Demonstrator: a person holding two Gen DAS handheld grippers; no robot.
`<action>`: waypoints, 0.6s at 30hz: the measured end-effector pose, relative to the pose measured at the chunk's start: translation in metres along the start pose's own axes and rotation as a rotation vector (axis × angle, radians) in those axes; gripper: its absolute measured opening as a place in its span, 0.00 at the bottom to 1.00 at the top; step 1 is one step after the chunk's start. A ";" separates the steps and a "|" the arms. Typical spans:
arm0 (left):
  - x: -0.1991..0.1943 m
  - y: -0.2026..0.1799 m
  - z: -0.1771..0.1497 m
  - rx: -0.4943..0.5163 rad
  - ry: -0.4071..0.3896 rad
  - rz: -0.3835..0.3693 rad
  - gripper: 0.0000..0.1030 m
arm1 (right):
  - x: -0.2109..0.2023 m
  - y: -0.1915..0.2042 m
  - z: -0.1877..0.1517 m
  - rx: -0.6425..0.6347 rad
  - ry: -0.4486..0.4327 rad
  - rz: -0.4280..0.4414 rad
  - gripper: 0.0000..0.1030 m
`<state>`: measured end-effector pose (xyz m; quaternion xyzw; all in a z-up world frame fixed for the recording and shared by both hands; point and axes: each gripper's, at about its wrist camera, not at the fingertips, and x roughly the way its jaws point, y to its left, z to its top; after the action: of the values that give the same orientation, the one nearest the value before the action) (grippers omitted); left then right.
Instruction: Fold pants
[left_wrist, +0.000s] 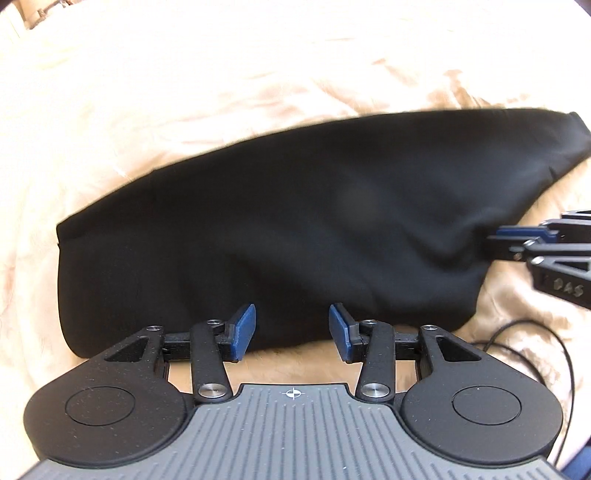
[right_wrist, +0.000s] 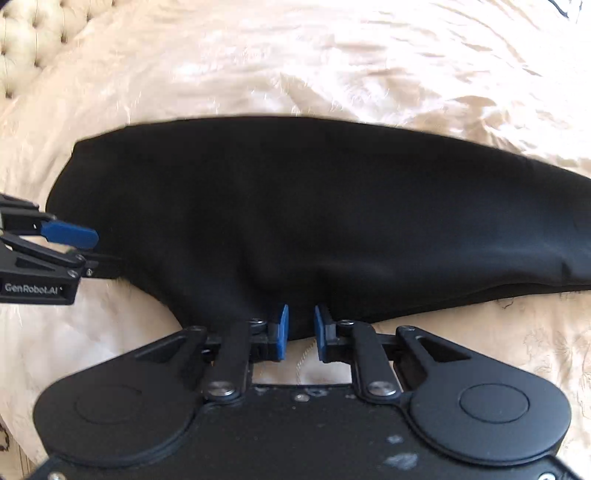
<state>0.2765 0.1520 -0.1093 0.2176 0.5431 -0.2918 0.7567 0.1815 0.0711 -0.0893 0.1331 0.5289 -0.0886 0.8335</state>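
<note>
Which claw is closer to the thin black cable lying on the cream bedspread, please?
Right. The right claw reaches the black pants just above the thin black cable; the left claw sits farther left along the pants' near edge.

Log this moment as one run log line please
task: fold pants | black pants folded lengthwise on cream bedspread | left claw open at near edge | right claw open, fabric edge between pads
</note>
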 end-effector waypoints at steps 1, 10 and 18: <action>0.001 0.001 0.001 -0.008 -0.011 0.010 0.42 | -0.005 -0.003 0.003 0.015 -0.024 -0.019 0.16; 0.046 0.025 0.000 -0.042 0.029 0.017 0.44 | 0.038 -0.050 0.004 0.098 0.100 -0.165 0.09; 0.020 0.018 0.004 -0.053 -0.018 0.043 0.44 | 0.001 -0.063 -0.001 0.221 0.027 -0.158 0.19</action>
<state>0.2966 0.1585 -0.1266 0.2066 0.5390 -0.2630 0.7731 0.1626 0.0117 -0.0993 0.1835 0.5359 -0.2097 0.7970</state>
